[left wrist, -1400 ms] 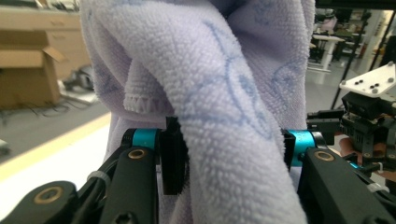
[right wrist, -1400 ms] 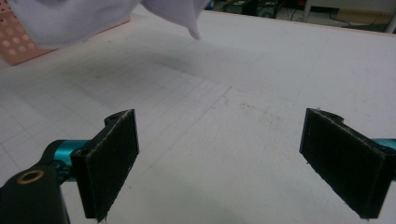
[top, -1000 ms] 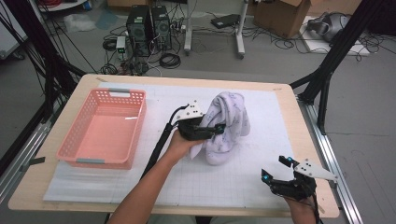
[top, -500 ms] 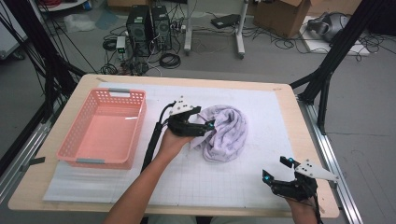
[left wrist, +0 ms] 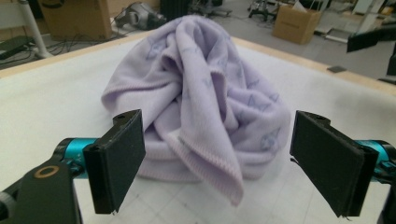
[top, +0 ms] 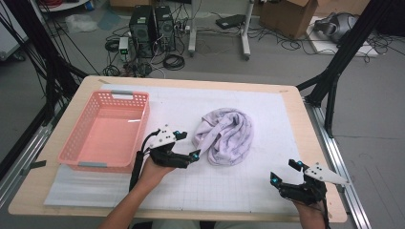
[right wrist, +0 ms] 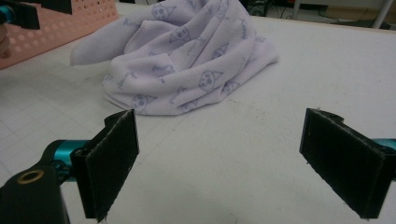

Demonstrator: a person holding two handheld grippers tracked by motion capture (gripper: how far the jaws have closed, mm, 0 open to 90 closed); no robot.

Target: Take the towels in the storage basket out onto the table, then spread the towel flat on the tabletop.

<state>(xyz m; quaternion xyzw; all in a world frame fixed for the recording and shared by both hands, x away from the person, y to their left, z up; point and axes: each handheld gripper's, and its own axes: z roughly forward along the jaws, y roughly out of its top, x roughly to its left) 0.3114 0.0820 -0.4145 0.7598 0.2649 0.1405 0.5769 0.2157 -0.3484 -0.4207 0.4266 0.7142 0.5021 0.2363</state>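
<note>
Blanket (top: 224,135) bunched, long axis toward table's far edge | both grippers spread, empty

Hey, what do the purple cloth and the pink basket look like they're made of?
Cloth: seems a soft fleece, matte and fuzzy, with a stitched hem, thick loose folds and a faint printed pattern. Basket: looks like moulded plastic, slightly glossy, with perforated walls and a smooth floor that catches the light.

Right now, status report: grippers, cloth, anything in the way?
Left gripper open beside cloth. Right gripper open, apart. Basket to the left, nothing between.
</note>
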